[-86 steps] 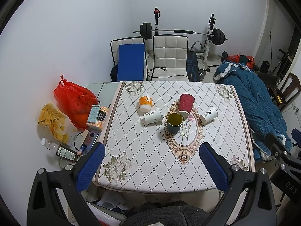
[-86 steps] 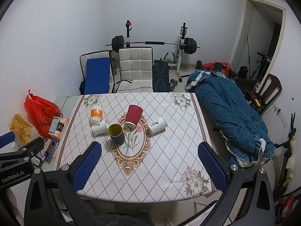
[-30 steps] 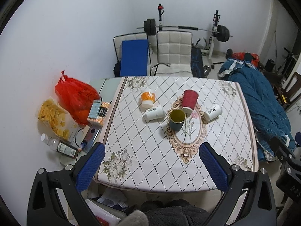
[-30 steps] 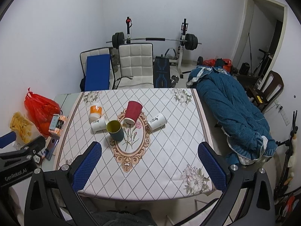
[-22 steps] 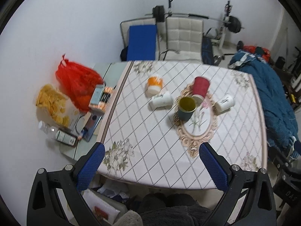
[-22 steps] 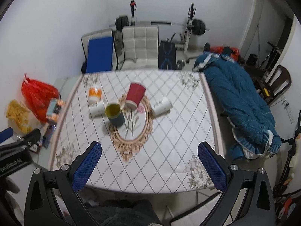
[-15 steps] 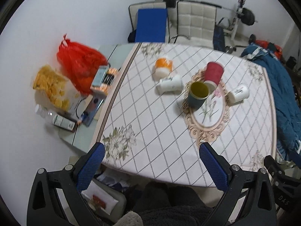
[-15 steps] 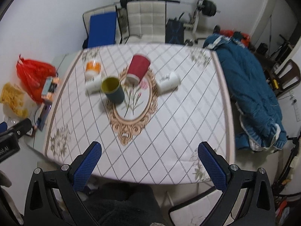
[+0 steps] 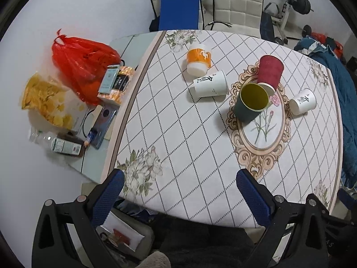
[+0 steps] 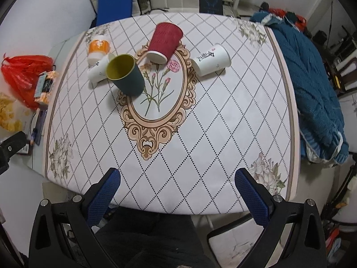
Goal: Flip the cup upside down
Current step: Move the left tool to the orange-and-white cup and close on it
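Note:
A dark green cup with a yellow inside [image 9: 252, 103] [image 10: 125, 74] stands upright, mouth up, near the middle of the table. A red ribbed cup [image 9: 269, 72] [image 10: 165, 42] stands upside down just behind it. An orange and white cup [image 9: 198, 59] [image 10: 97, 48] stands upside down at the far left. Two white printed cups lie on their sides, one left [image 9: 210, 84] [image 10: 97, 69] and one right [image 9: 303, 101] [image 10: 211, 59]. My left gripper [image 9: 180, 189] and right gripper [image 10: 178, 188] are both open and empty, above the table's near edge, well short of the cups.
The table [image 9: 178, 151] [image 10: 223, 134] has a patterned cloth. A side surface at the left holds a red bag [image 9: 82, 60], snack packet [image 9: 44, 98], boxes and a phone. Chairs [image 9: 236, 2] stand behind. A blue quilt [image 10: 312, 84] lies at the right.
Both grippers have moved forward and tilted down towards the table, so the cups look nearer and larger. The cups have not moved. Both grippers stay open.

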`<state>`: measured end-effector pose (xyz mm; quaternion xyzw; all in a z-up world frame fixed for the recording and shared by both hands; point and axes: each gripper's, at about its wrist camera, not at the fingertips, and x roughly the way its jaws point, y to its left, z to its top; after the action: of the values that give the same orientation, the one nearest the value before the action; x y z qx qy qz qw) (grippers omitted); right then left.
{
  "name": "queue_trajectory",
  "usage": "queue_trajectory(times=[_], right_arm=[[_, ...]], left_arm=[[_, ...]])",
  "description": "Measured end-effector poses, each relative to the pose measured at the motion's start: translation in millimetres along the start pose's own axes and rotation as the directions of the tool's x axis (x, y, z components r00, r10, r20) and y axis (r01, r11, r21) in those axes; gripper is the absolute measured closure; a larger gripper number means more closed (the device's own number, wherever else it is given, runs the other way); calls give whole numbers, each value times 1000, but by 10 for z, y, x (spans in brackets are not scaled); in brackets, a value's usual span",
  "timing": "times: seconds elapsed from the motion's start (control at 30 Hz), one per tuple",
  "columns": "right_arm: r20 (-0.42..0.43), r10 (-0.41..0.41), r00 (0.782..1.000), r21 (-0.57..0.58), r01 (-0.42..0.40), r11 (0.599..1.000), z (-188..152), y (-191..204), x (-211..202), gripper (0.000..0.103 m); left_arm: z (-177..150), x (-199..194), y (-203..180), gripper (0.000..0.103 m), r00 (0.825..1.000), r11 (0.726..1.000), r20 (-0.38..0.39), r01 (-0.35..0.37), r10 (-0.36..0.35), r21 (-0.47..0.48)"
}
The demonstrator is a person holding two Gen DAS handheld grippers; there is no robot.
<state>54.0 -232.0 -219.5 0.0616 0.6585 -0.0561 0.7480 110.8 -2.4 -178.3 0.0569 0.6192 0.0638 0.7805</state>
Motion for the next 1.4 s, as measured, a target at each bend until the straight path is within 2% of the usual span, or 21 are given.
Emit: queue_trajectory(times=[0.43, 0.77, 1.03, 1.13, 1.2, 1.4], right_arm=[[-72, -50, 996, 90, 56, 994, 690, 133, 475, 0], [-98, -112, 989, 109, 122, 987, 1414, 108, 814, 0], [-118, -160, 980, 117, 173, 978, 1860, 22, 1083, 0], [-123, -174, 977, 114, 188, 976, 1983, 16, 1150, 0], [-127, -179, 976, 117, 194, 974, 2050, 6, 1194, 0], [-139, -187, 972, 124, 204, 971, 2164, 5, 1304, 0]], left_arm=[[1110, 577, 122, 0, 999, 999, -35, 6, -4, 38], [1922, 1174, 36, 0, 997, 996, -81, 6, 2, 94], [2401, 1742, -100, 0, 980, 991, -194, 60, -35, 122], [2510, 1907, -141, 0, 973, 989, -226, 75, -45, 129], [2584, 2027, -164, 0, 968, 985, -238, 111, -77, 133], [2680, 2382, -251, 0, 945, 981, -317, 132, -81, 143]])
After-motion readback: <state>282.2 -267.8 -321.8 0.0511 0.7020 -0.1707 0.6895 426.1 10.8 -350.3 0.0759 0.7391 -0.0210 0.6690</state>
